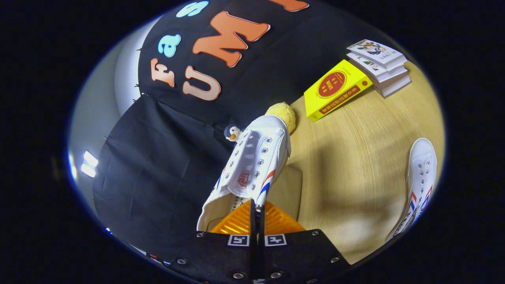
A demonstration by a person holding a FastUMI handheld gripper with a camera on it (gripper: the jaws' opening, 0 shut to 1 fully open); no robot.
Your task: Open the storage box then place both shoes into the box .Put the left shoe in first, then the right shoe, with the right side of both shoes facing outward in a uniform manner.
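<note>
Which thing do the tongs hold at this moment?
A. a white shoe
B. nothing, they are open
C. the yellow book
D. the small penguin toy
A: the tongs are closed on the edge of a white shoe, which is raised above the wooden table; the yellow book lies far beyond, beside a stack of books, and the other shoe rests on the table.
</note>
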